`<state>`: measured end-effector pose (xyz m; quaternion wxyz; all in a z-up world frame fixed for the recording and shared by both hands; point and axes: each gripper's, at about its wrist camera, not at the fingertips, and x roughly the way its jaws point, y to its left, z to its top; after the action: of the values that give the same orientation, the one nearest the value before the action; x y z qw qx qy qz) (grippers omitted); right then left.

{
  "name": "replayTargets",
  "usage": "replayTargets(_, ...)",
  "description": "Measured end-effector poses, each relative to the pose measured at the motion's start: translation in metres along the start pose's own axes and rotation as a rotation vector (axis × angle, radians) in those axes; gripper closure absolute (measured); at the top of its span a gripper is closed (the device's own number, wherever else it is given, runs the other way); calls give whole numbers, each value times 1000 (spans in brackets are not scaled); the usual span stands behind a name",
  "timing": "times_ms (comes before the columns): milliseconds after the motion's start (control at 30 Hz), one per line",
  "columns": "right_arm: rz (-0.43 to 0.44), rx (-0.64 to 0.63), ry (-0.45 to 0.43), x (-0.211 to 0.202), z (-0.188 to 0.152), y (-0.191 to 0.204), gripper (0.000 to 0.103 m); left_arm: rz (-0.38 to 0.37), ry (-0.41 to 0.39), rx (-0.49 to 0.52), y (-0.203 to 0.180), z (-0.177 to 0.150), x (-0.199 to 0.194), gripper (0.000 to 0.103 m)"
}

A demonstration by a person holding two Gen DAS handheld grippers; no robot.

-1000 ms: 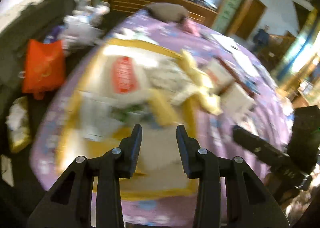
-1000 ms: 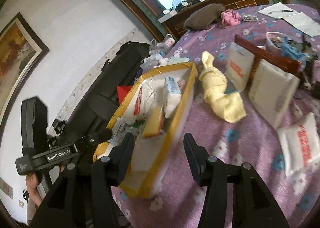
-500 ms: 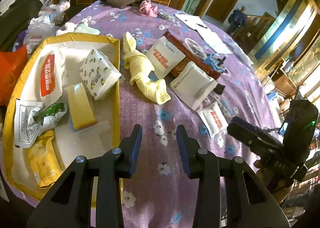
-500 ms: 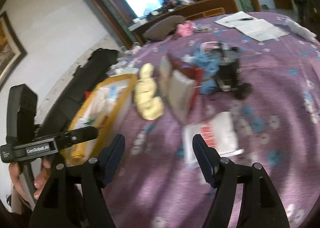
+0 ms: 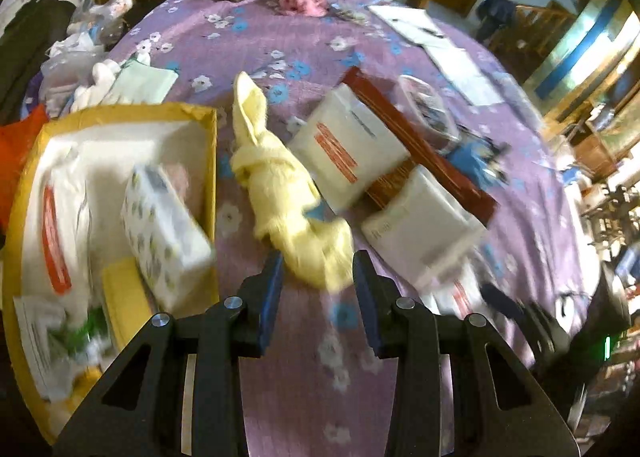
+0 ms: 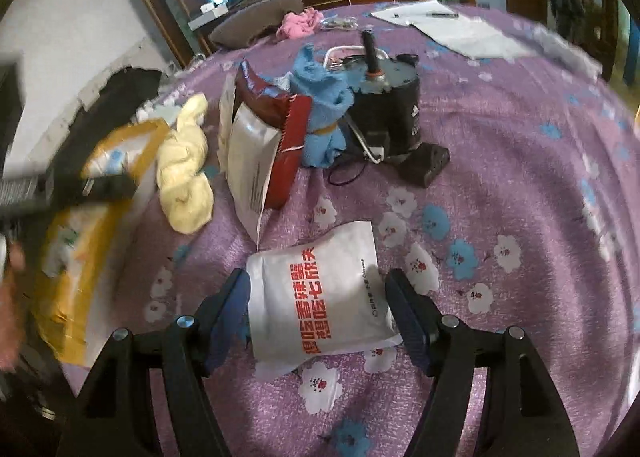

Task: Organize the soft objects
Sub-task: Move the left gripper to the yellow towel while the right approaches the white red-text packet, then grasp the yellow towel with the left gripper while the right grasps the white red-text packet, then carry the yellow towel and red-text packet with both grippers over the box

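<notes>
Cloth in pale yellow (image 5: pixel 288 193) lies twisted on the purple flowered bedspread (image 5: pixel 248 37) in the left wrist view, its near end just between the tips of the left gripper (image 5: pixel 318 277), whose jaws stand partly apart with the pads not pressing on it. Left of the cloth sits a yellow-edged box (image 5: pixel 211 161) holding a patterned tissue pack (image 5: pixel 166 233), a white packet with a red stripe (image 5: pixel 56 233) and a yellow sponge (image 5: pixel 124 301). Right of the cloth two white pouches (image 5: pixel 348 149) lean against a dark red bag (image 5: pixel 420 141). In the right wrist view the right gripper (image 6: pixel 318 313) is spread wide, and a flat white packet with red lettering (image 6: pixel 320 297) lies on the bedspread between its fingers, which do not squeeze it. Beyond it stand the white pouches, the red bag, a blue cloth (image 6: pixel 324 109) and a black device (image 6: pixel 394 109). The yellow cloth lies beside the box at the left, with the blurred left gripper in front of the box.
</notes>
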<state>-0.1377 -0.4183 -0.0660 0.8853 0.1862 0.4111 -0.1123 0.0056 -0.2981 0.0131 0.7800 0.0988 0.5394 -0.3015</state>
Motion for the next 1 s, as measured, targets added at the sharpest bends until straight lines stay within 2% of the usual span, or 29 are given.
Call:
replayTargets(167, -52, -41, -10, 3, 0, 5, 34, 124, 43, -12, 4, 28, 34, 68)
replayTargets(267, -67, -22, -18, 1, -1, 1, 44, 179, 66, 13, 1, 32, 50, 67)
replayTargets(400, -81, -28, -17, 1, -1, 3, 46, 192, 103, 37, -5, 34, 72, 63)
replayTargets(433, -84, -25, -18, 1, -1, 2, 49, 208, 82, 53, -8, 33, 72, 63)
replayTargets(500, -81, -4, -25, -1, -1, -2, 54, 213, 65, 35, -7, 31, 70, 74)
replayTargets(633, -56, 44, -37, -5, -2, -12, 64, 167, 38, -3, 0, 17, 50, 78)
replayTargets(800, -22, 100, -50, -9, -4, -21, 75, 59, -50, 17, -6, -31, 2, 78)
replayTargets(867, -20, 87, -51, -10, -4, -19, 75, -5, -64, 6, -7, -47, -10, 78)
replayTargets(1000, 46, 90, -10, -9, -2, -21, 71, -100, -77, -14, -4, -82, -28, 78)
